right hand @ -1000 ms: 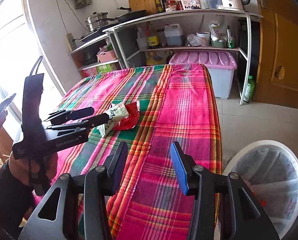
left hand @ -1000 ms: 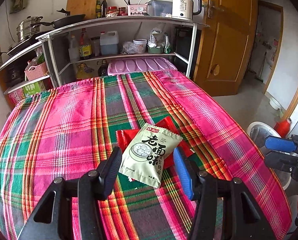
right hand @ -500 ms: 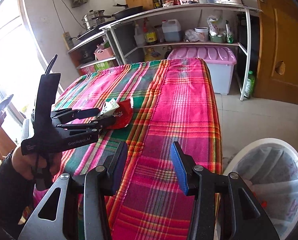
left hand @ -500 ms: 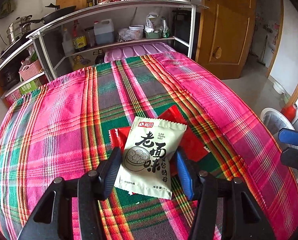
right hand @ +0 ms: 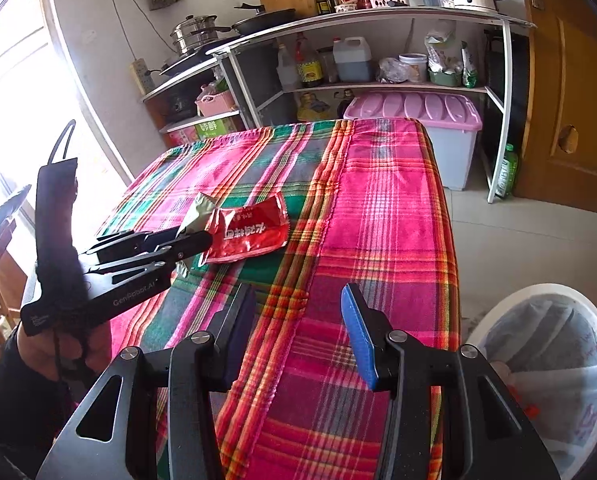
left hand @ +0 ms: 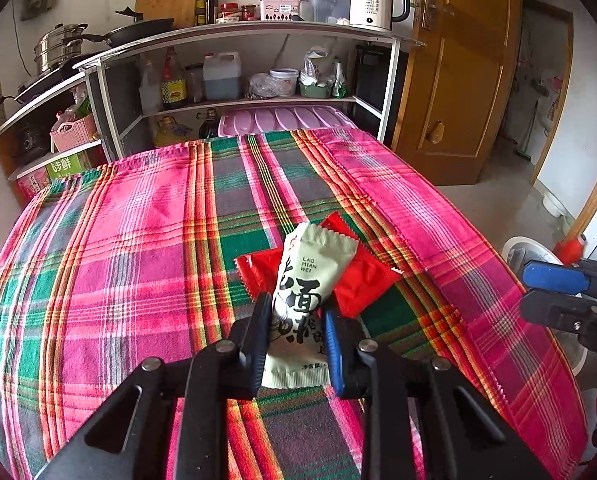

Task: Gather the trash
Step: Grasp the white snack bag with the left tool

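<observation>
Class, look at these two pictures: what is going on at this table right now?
A person is clearing wrappers off a table covered with a plaid cloth. The left claw has just closed its jaws on the pale green snack wrapper, which buckles between them and lies partly over a red wrapper left flat on the cloth. The right claw hangs open and empty over the table's near edge. A lined white bin stands on the floor beside the table.
</observation>
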A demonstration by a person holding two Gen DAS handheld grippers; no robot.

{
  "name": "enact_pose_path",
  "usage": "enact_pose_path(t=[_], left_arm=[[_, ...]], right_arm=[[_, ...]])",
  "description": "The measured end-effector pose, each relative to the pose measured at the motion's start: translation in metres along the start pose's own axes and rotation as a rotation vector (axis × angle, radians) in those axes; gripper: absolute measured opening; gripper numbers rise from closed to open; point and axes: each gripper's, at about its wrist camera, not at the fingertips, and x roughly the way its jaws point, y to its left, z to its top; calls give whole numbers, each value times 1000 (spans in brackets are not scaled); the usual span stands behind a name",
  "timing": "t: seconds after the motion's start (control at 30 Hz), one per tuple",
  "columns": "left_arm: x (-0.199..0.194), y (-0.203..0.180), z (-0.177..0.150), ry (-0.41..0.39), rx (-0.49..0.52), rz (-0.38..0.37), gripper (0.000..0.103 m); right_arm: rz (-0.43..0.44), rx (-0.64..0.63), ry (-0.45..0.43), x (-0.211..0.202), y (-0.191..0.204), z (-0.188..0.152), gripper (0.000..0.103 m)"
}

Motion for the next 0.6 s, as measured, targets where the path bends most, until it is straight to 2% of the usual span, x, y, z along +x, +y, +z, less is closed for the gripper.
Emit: enact_pose_path(t=[0.3,0.6], left_arm=[[-32,22,-12,-62,-68,3,26],[-47,46,-25,-80,-120,3,26]], right_arm=[[27,-9,51,22,13,10,46],[8,-105,85,63,26,38,47]])
